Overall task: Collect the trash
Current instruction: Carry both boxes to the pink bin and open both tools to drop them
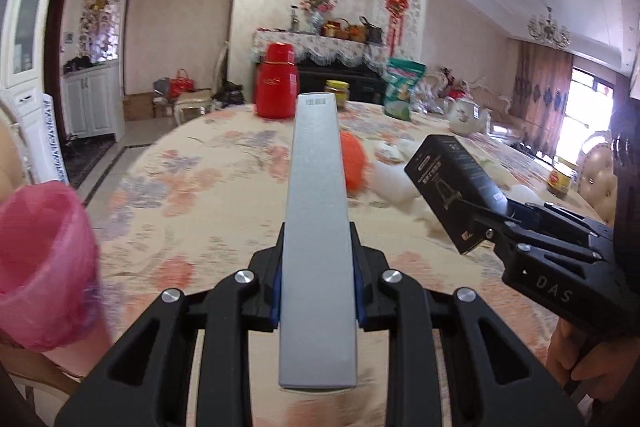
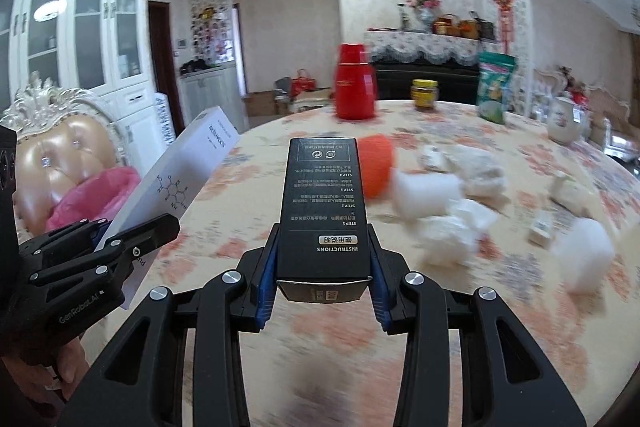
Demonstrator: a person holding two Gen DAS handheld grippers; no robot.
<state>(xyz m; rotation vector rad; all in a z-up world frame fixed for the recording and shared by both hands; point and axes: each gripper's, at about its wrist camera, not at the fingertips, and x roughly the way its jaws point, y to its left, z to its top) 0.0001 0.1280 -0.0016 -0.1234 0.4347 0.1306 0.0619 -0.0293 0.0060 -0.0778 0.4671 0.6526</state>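
My left gripper (image 1: 318, 267) is shut on a long, flat grey-white box (image 1: 318, 211) that points out over the floral table (image 1: 192, 187). From the right wrist view that box (image 2: 180, 175) slants up at the left in the left gripper (image 2: 120, 239). My right gripper (image 2: 322, 267) is shut on a black instruction-printed box (image 2: 322, 203). In the left wrist view this black box (image 1: 448, 183) sits at the right in the right gripper (image 1: 494, 227). A bin lined with a pink bag (image 1: 40, 259) stands off the table's left edge. White crumpled tissues (image 2: 448, 203) and an orange object (image 2: 376, 167) lie on the table.
A red thermos (image 2: 354, 87), a yellow-lidded jar (image 2: 425, 95), a green bag (image 2: 494, 87) and a white teapot (image 2: 564, 123) stand along the table's far side. A padded chair (image 2: 60, 147) stands at the left behind the pink bag (image 2: 96, 195). Small cartons (image 2: 540, 227) lie among the tissues.
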